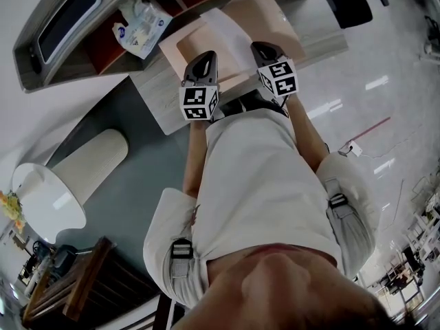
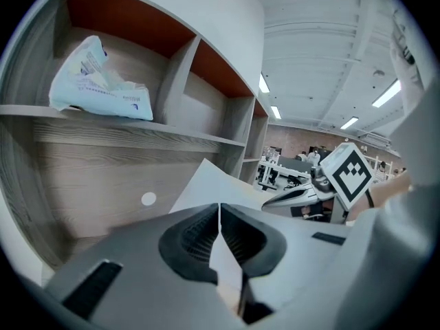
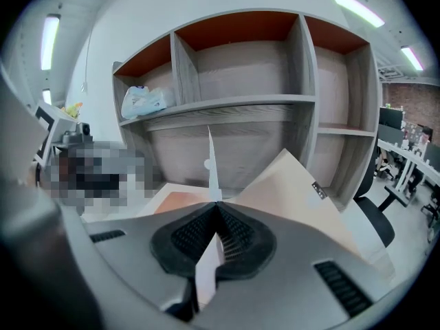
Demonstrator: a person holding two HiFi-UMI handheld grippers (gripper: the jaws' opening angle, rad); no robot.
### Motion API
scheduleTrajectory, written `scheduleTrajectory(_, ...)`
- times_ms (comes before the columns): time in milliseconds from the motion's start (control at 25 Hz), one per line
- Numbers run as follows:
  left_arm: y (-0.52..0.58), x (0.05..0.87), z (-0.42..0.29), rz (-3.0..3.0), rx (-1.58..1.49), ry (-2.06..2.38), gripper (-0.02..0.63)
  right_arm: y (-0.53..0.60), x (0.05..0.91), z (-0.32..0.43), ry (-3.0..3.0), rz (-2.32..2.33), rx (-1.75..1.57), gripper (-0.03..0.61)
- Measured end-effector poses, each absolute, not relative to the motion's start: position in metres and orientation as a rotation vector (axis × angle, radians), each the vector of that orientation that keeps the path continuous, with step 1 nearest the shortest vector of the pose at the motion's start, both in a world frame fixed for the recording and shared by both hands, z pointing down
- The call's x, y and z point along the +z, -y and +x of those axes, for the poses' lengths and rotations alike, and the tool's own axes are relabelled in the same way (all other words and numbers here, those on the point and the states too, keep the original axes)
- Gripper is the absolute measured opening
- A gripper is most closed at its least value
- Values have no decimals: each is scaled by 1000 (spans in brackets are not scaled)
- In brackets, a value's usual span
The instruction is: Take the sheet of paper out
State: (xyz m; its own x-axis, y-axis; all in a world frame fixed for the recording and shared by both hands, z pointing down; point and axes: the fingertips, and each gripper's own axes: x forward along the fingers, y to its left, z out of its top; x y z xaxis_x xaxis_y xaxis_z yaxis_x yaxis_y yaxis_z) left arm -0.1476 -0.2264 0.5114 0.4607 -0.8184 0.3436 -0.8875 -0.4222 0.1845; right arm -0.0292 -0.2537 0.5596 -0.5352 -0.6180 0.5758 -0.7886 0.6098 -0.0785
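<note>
A white sheet of paper (image 1: pixel 230 41) is held up between both grippers, above an open peach folder (image 1: pixel 265 9) lying on the pale wood desk (image 1: pixel 161 105). My left gripper (image 1: pixel 205 56) is shut on the sheet's left edge. In the left gripper view the sheet (image 2: pixel 210 188) runs out from between the closed pads of the left gripper (image 2: pixel 220 210). My right gripper (image 1: pixel 263 49) is shut on the sheet's right edge. In the right gripper view the sheet (image 3: pixel 211 160) shows edge-on above the right gripper (image 3: pixel 217 206), with the folder (image 3: pixel 292 184) behind it.
A wooden shelf unit (image 3: pixel 240 102) stands behind the desk, with a plastic packet (image 1: pixel 141 27) in one compartment. A white lamp shade (image 1: pixel 65 181) stands at the left. A dark office chair (image 1: pixel 347 2) sits to the right of the desk.
</note>
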Motion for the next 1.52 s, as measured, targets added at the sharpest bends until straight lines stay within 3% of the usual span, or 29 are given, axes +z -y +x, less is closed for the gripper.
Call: scheduleTrajectory(1520,190,354,-173,2592,137,1578,25,209,359,-55,2663,1209,16,20)
